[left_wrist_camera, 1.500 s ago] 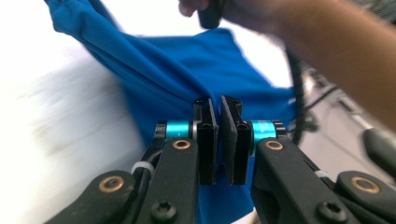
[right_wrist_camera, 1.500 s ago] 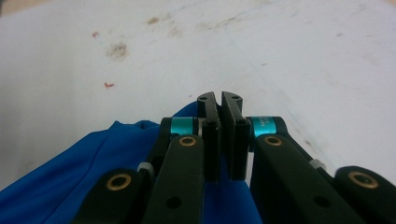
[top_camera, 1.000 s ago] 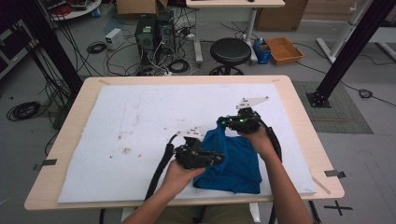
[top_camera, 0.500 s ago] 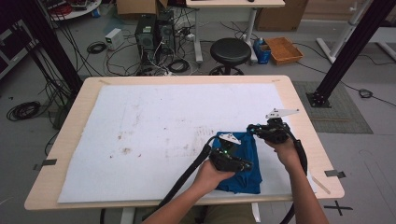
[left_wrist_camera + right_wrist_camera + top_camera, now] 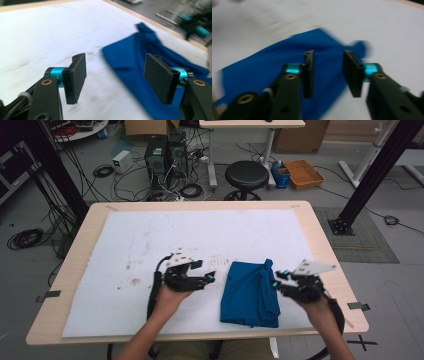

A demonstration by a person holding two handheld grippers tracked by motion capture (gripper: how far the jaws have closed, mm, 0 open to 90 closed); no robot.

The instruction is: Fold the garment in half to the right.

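A pale wooden desk [image 5: 80,245] carries one white, lightly stained sheet [image 5: 150,235] that covers most of its top. At the left, the left tongs [image 5: 212,277] rest low over that sheet, just beside the cloth's left edge; their two flat black pads [image 5: 76,77] stand wide apart with nothing between them, having just been opening. In the middle-right lies one blue cloth [image 5: 250,295], soft and creased, folded into a rough rectangle with a bunched peak at its far edge, near the desk's front right. At the right, the right tongs [image 5: 276,282] point at the cloth's right edge; their jaws have just been parting and seem, through the blur, to stand a little open over the fabric without pinching it.
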